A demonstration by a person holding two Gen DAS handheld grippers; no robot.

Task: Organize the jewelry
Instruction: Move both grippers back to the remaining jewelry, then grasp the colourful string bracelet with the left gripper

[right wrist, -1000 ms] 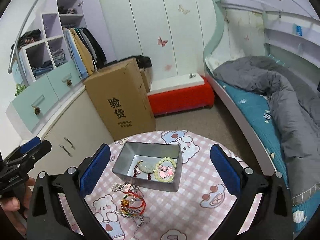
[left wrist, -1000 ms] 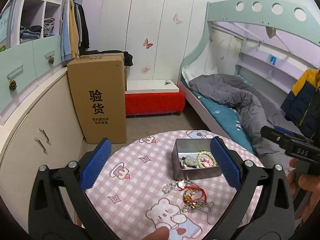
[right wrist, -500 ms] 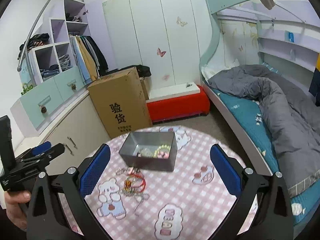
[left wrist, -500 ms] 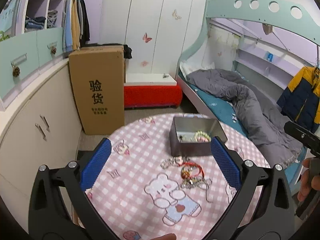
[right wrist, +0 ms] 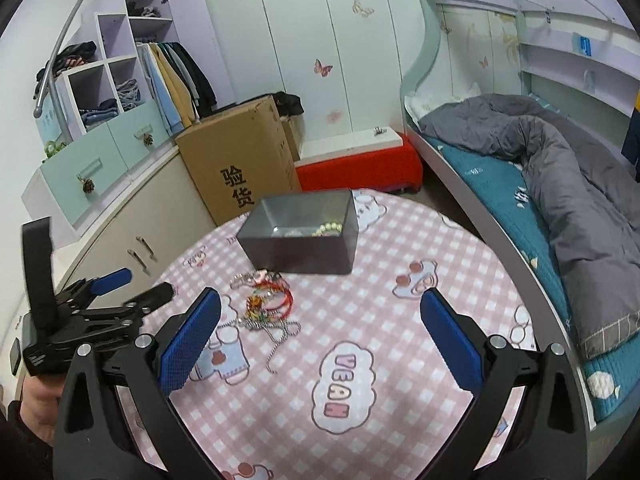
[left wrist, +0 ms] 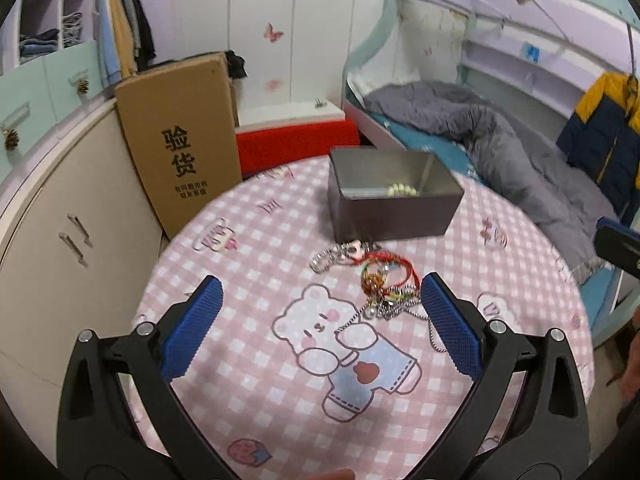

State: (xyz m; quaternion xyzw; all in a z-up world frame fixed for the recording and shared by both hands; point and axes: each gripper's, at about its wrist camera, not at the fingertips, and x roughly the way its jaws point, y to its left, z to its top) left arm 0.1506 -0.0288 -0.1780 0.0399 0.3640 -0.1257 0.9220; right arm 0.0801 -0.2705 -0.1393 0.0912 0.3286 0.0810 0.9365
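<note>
A grey metal tin [left wrist: 394, 210] stands open on a round table with a pink checked cloth [left wrist: 248, 320]; a pale bead bracelet [left wrist: 402, 189] shows inside. A tangled pile of jewelry [left wrist: 380, 284], with red cord, silver chains and a charm, lies just in front of the tin. My left gripper [left wrist: 320, 332] is open and empty, a short way before the pile. In the right wrist view the tin [right wrist: 304, 236] and the pile [right wrist: 268, 304] lie ahead and left. My right gripper [right wrist: 320, 336] is open and empty above the cloth.
A tall cardboard box [left wrist: 180, 136] stands left of the table beside cream cabinets [left wrist: 60, 240]. A red bench [left wrist: 296, 144] is behind. A bed with a grey duvet [right wrist: 568, 184] runs along the right. The left gripper's body [right wrist: 80, 312] shows at the left in the right wrist view.
Both grippers have drawn back and dropped lower, so the table fills more of each view and the tin looks farther. Both stay open. The jewelry has not moved.
</note>
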